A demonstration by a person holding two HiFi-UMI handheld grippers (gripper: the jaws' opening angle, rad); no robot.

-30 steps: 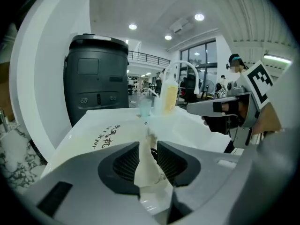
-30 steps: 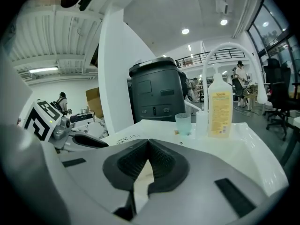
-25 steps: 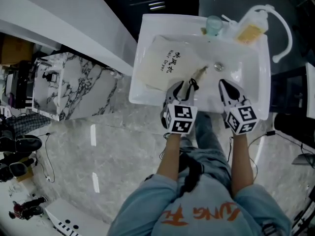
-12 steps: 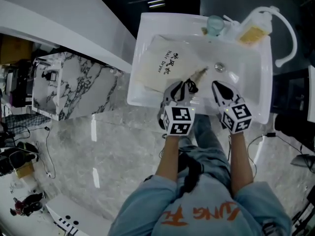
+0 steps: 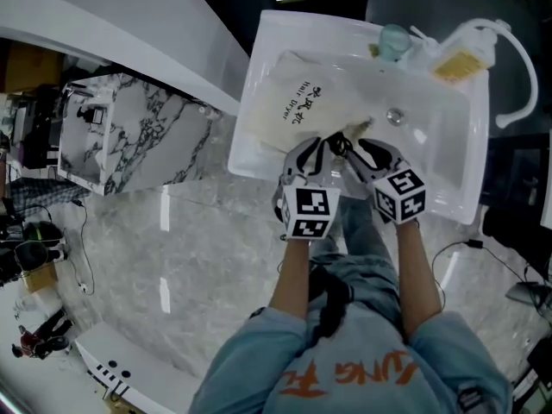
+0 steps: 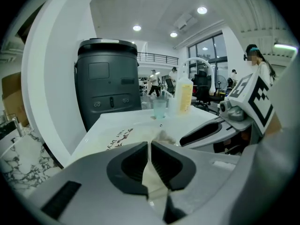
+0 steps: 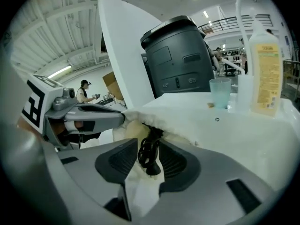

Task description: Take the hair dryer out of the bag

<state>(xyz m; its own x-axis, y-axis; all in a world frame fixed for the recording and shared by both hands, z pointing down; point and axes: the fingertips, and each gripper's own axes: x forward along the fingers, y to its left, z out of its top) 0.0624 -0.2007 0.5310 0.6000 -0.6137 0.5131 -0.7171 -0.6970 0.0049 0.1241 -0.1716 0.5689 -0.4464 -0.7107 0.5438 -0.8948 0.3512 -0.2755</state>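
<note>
A cream cloth bag (image 5: 289,102) printed "Hair Dryer" lies in the left of a white sink (image 5: 448,145). Its mouth faces me, and a black coiled cord (image 5: 339,145) sticks out of it. My left gripper (image 5: 315,151) is at the mouth's near edge. Its jaws are closing, and in the left gripper view (image 6: 150,156) the pads pinch a fold of the bag (image 6: 117,137). My right gripper (image 5: 351,149) is beside it. Its jaws (image 7: 151,161) are opening, with the cord bundle (image 7: 149,153) loose between them. The dryer's body is hidden inside the bag (image 7: 136,130).
At the sink's far edge stand a clear cup (image 5: 395,40), a yellow-labelled soap bottle (image 5: 461,59) and a curved white faucet (image 5: 517,67). The drain (image 5: 395,116) is right of the bag. A marble-patterned cabinet (image 5: 129,136) is at the left. A dark grey bin (image 6: 110,83) stands behind the sink.
My right gripper moved left to the bag's mouth and its jaws parted around the cord. My left gripper's jaws closed on the bag's edge.
</note>
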